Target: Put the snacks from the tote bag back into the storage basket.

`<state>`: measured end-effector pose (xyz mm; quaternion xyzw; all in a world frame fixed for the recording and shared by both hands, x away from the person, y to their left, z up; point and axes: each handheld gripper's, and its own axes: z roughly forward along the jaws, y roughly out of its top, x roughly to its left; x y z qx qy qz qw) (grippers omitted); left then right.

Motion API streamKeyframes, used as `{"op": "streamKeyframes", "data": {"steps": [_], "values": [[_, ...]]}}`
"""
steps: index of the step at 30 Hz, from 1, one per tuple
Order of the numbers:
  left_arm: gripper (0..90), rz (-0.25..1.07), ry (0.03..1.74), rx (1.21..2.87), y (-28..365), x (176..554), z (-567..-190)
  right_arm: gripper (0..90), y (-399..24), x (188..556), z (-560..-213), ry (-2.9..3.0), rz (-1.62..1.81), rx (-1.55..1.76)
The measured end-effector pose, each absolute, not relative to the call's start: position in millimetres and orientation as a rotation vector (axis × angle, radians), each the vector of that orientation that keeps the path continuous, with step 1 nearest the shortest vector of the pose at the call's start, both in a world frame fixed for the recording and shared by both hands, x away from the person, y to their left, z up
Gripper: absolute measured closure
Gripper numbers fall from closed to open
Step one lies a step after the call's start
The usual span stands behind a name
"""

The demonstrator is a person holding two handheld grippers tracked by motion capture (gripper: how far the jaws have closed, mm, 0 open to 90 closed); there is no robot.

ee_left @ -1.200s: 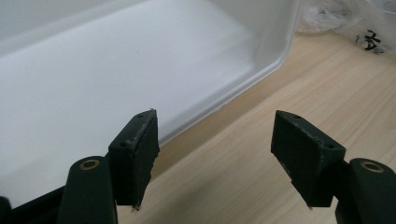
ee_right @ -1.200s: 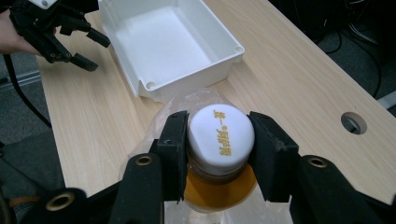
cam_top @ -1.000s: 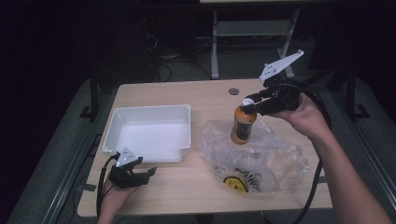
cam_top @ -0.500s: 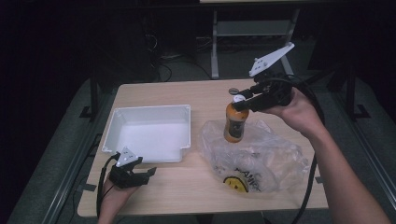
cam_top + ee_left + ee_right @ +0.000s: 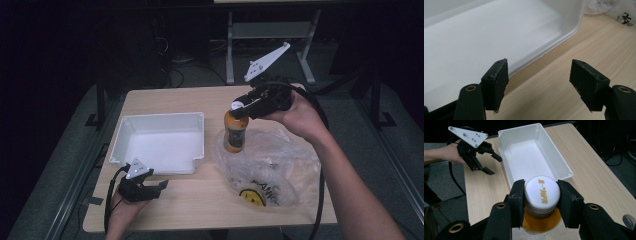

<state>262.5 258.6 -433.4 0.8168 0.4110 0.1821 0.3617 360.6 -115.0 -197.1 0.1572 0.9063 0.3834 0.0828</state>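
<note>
The right gripper (image 5: 541,197) clamped the white cap of an orange plastic bottle (image 5: 235,132) above the crinkled clear bag (image 5: 272,167). The left gripper (image 5: 544,85) rested wide open and empty beside the white rectangular plastic tray (image 5: 150,120). Keeping the bottle upright while carrying it over the tray wall seemed wisest.

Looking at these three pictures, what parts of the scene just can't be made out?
- Bottle label: too small in the high view; in the right gripper view the right gripper and the cap hide the body.
- Print on the plastic bag: crumpled in the high view, cut off by the edge in the left gripper view.
- Small round thing at the table's corner: cut off by the edge in the right gripper view.
</note>
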Motion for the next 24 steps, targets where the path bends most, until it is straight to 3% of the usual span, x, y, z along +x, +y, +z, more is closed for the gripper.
{"op": "streamKeyframes", "data": {"steps": [24], "values": [[29.3,0.479,1.048,2.121,256.6,264.8,-437.0,58.9,-70.3,374.3,-203.9,2.735,1.141,0.390]]}}
